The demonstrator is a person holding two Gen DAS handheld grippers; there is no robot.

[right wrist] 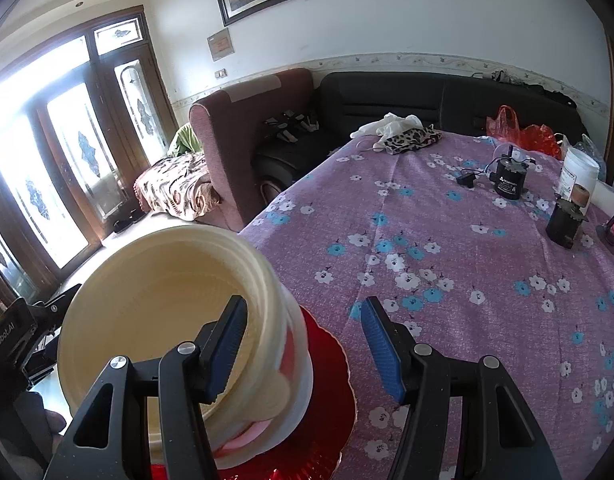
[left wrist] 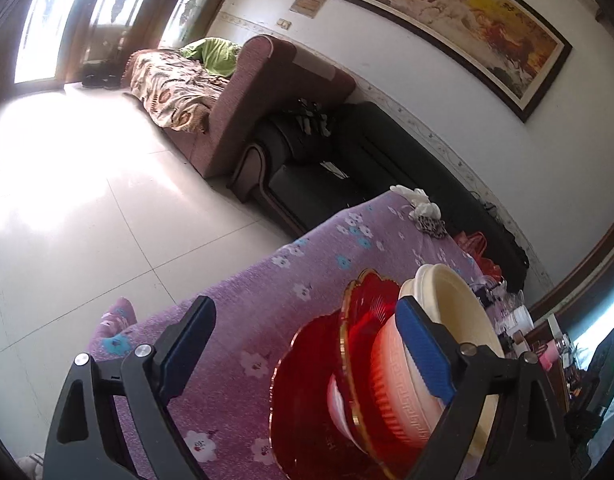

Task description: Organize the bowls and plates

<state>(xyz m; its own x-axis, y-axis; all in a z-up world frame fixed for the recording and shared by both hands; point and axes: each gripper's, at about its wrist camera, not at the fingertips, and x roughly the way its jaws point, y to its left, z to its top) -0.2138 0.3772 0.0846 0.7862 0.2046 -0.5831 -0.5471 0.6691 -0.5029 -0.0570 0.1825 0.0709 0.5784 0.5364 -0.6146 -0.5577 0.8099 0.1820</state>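
The stack of ribbed cream plastic bowls (right wrist: 167, 320) sits on the scalloped red glass plates (right wrist: 327, 364), at the near-left corner of the purple flowered tablecloth (right wrist: 447, 260). My left gripper (left wrist: 307, 348) and right gripper (right wrist: 303, 348) both gape wide, holding nothing. I should square the stack gently, avoiding tipping it.

A purple cloth with flowers (right wrist: 447, 240) covers the table. At the far edge lie white gloves (right wrist: 391, 124) touching a spotted pouch (right wrist: 413, 138). Near the far right corner stand a black can with a cord (right wrist: 509, 180), a white tub (right wrist: 579, 174) and a dark jar (right wrist: 565, 222). Red bags (right wrist: 523, 128) sit past that edge. Behind are a black sofa (right wrist: 407, 96) and a brown chair (right wrist: 243, 128).
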